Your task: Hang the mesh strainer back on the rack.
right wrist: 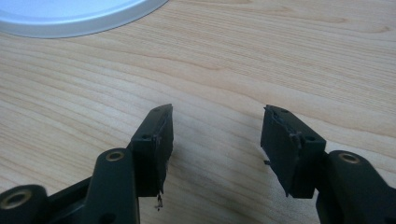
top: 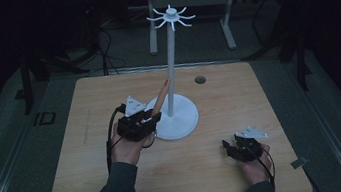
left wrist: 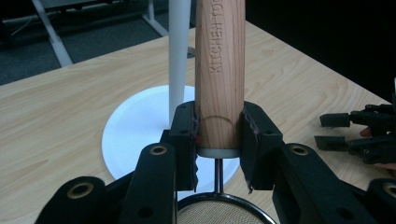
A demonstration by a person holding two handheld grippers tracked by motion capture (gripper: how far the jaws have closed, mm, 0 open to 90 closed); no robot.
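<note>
A strainer with a round wooden handle [top: 161, 98] is held in my left gripper [top: 153, 117], handle tilted up and away. In the left gripper view the jaws of my left gripper [left wrist: 219, 136] are shut on the handle [left wrist: 220, 70], stamped "KITCHEN TOO...", just above its white collar. The wire mesh bowl [left wrist: 219, 213] hangs below. Right behind stands a white rack: round base [top: 184, 121], tall pole [top: 171, 70], ring of hooks [top: 171, 17] on top. My right gripper [top: 227, 149] rests low near the front right, open and holding nothing [right wrist: 217, 135].
The wooden table [top: 92, 162] has a small dark hole [top: 200, 79] at the back, right of the pole. The rack's base edge [right wrist: 70, 18] lies ahead of my right gripper. Metal frame legs [top: 226, 22] stand on the floor beyond the table.
</note>
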